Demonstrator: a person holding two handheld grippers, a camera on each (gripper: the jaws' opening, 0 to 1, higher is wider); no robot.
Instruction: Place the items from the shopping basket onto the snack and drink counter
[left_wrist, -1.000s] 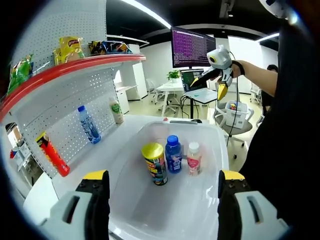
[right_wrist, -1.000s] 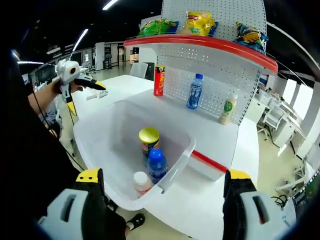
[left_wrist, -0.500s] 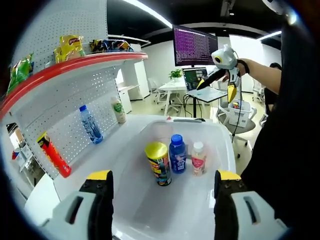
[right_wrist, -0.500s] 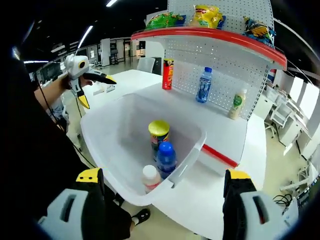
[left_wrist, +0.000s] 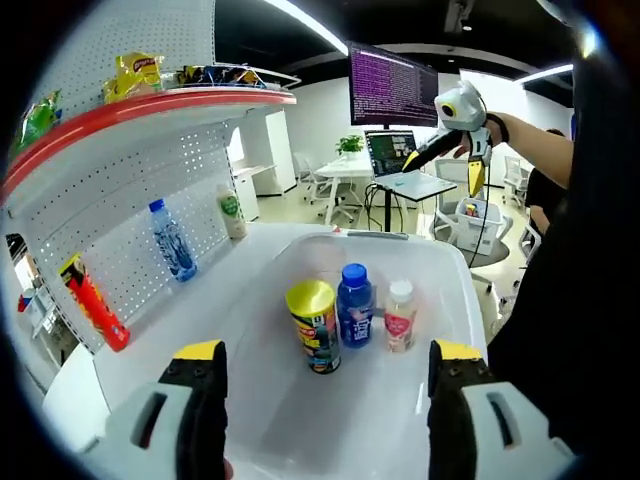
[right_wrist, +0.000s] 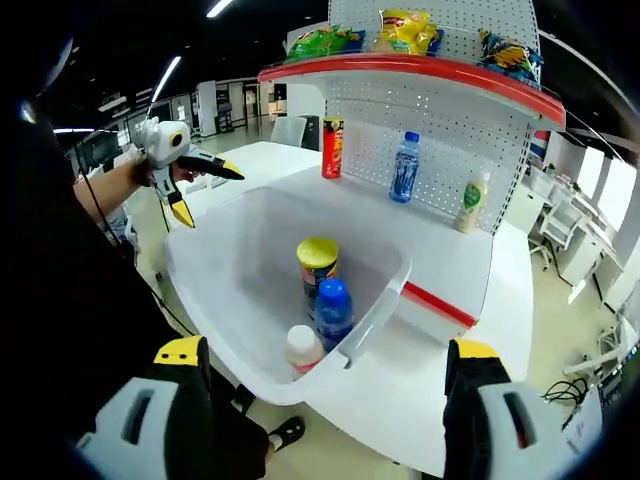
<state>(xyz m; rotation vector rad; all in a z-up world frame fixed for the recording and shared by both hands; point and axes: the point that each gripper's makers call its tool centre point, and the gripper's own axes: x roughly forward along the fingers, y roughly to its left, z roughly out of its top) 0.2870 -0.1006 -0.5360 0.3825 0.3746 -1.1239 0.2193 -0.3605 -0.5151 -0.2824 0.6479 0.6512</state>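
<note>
A white shopping basket stands on the white counter and holds a yellow-lidded chip can, a blue bottle and a small white-capped bottle, all upright. My left gripper hovers open above the basket's near edge with nothing between its jaws. The right gripper hangs open in the air beyond the basket. From the right gripper view, the can, blue bottle and small bottle stand inside the basket; the right gripper is open, and the left gripper is open too.
Against the pegboard stand a red chip can, a water bottle and a green-label bottle. Snack bags lie on the red upper shelf. Desks, chairs and a monitor fill the room behind.
Both cameras have shifted slightly, and each gripper has drifted a little in the other's view. The basket items have not moved and nothing was grasped.
</note>
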